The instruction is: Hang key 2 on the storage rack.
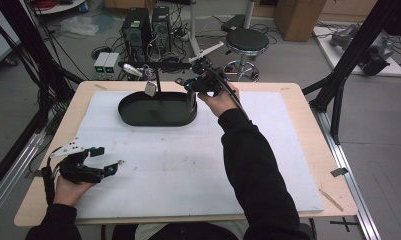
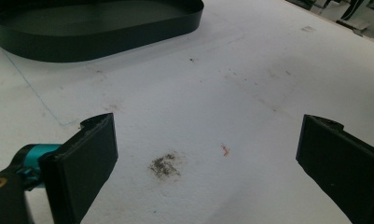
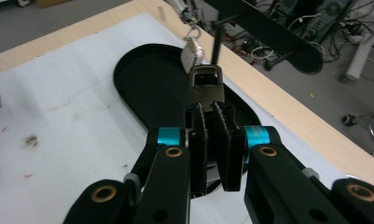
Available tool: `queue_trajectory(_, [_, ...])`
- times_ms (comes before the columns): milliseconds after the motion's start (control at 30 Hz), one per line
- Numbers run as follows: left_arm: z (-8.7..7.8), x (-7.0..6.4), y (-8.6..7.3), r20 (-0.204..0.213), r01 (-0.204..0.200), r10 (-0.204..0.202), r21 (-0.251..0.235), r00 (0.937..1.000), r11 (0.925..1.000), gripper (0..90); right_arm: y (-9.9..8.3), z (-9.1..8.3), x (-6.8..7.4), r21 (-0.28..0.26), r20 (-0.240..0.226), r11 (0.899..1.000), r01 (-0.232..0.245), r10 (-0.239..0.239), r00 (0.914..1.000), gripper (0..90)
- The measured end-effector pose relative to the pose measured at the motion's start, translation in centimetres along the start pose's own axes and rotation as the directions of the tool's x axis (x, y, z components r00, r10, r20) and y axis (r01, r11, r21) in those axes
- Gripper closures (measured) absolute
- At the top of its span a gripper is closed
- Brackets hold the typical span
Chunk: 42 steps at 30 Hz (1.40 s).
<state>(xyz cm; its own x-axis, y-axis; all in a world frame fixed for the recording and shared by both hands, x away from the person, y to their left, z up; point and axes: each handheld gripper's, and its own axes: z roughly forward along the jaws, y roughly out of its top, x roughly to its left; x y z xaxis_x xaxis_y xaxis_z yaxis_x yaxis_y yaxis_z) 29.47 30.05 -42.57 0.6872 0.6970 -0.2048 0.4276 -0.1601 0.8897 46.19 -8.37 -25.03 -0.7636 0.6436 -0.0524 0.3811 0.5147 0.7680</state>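
Right gripper (image 3: 212, 135) out over the far end of the black oval tray (image 1: 133, 116), near its right end in the high view. Jaws clenched on a dark metal padlock (image 3: 206, 84); lock body squeezed between the two pads, its squared shackle loop standing clear above the fingertips. Padlock sits above the tray's inside, just short of the thin black upright post (image 3: 216, 44) that rises from the tray. In the high view the lock itself is too small and dark to pick out against the gripper (image 1: 197, 86).

A second, silver padlock (image 3: 192, 52) hangs from a hook on the black crossbar (image 3: 264, 28) above, just beyond the held lock and slightly to its left in the right gripper view; the two look close but whether they touch cannot be told. High view shows the silver lock (image 1: 150, 88) dangling over the tray's back wall.

Left gripper (image 1: 100, 161) rests low at the near left of the white mat (image 1: 188, 165), well apart from the tray. Jaws spread wide, nothing between them; left gripper view shows bare mat with a dark smudge (image 2: 165, 165) and a small reddish fleck (image 2: 225, 150) in the gap, tray wall (image 2: 96, 39) beyond. Person's hand (image 1: 70, 187) wraps the grip from below
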Motion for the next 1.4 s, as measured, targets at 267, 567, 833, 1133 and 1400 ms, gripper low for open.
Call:
queue_trajectory(267, [0.1,0.1,0.0,-0.002,-0.004,0.004,0.001,1.0,1.0,5.8,1.2,0.6,-1.4,0.008,0.05,1.0,-0.03,0.03,0.9983,84.9])
queue_trajectory(567, [0.0,0.1,0.0,0.002,-0.004,0.004,-0.005,1.0,1.0,5.8,2.5,2.6,-1.7,0.08,0.135,0.996,-0.032,0.021,0.9907,84.8])
queue_trajectory(833, [0.0,-0.1,0.0,0.005,-0.011,0.011,0.002,0.9999,0.9999,5.8,2.0,4.6,-2.6,0.122,0.191,0.991,-0.063,0.039,0.9808,84.8])
queue_trajectory(1133, [0.2,0.0,0.0,0.009,-0.015,0.015,0.012,0.9998,0.9998,5.8,1.6,6.5,-3.1,0.13,0.232,0.988,-0.088,0.056,0.9711,84.6])
queue_trajectory(1400, [0.3,0.0,0.0,0.011,-0.012,0.012,0.01,0.9999,0.9999,5.8,1.5,7.3,-3.9,0.094,0.243,0.988,-0.123,0.097,0.9652,84.6])
